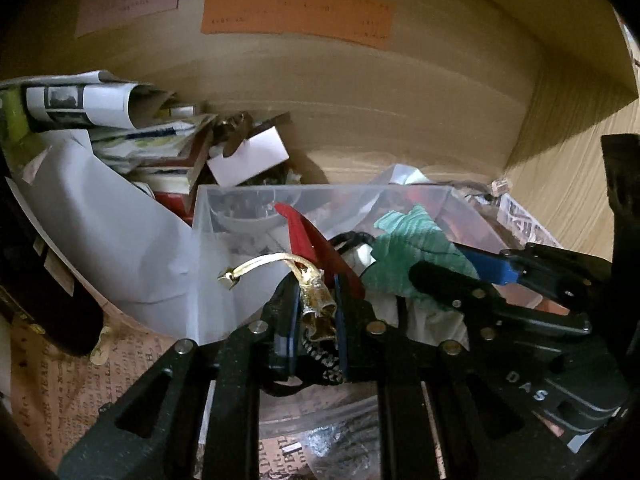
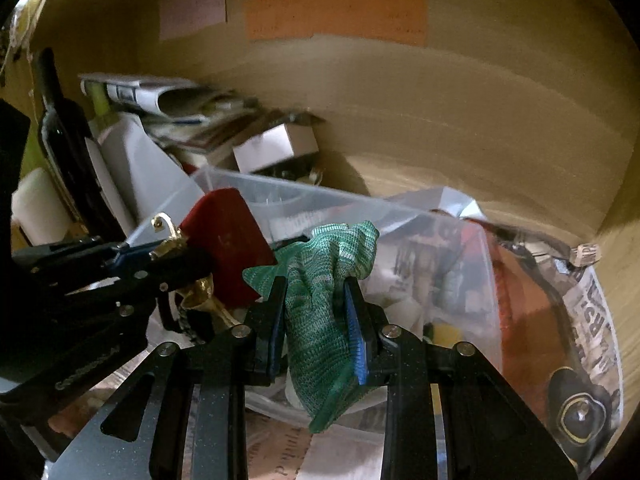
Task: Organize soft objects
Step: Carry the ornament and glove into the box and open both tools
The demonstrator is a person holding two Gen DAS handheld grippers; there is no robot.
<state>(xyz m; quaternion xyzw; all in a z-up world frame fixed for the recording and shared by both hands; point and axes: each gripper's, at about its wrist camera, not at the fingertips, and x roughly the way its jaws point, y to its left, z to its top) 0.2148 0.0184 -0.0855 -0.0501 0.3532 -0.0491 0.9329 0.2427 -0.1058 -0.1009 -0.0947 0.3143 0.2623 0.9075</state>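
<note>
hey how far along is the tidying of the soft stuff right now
Done: cannot tell; the clear bin already holds mixed items. In hand: right tongs grip the green knit cloth; left tongs grip a gold ribbon piece. Left: placing both; papers lie heaped behind.

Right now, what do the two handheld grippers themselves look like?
Both are alike: the left gripper and right gripper have matte black speckled frames with cut-out slots, silver round rivets, and black fingers lined with blue pads. White raised lettering reading "DAS" shows on the right gripper's body.

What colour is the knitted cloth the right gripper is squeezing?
Green, with paler speckles: the knitted cloth shows best in the right wrist view.
</note>
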